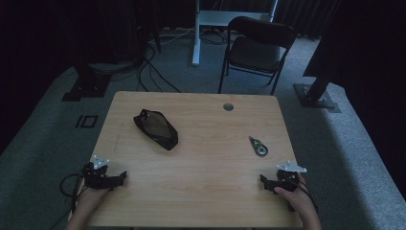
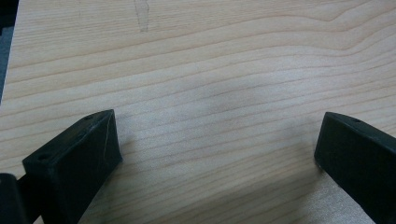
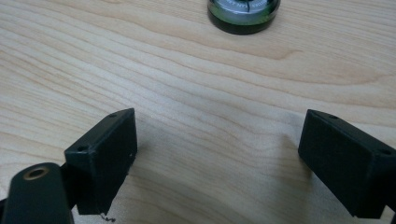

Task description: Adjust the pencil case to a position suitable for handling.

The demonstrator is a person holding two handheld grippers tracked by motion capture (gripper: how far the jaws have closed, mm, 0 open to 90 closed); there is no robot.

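Both grippers rest at near edge, left gripper (image 1: 106,178) and right gripper (image 1: 274,182) wide open, empty. Correction tape (image 1: 258,146) lies just beyond right; pouch (image 1: 155,128) far left. Likely start: reach for tape.

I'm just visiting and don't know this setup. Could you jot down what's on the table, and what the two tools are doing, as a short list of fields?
Surface: light wooden table
Left side of table: black pouch, lying flat
Right side of table: small green correction tape dispenser
Left hand-held gripper: near front left corner, jaws open, nothing between them
Right hand-held gripper: near front right corner, jaws open, nothing between them, dispenser just ahead of it
Behind table: folding chair
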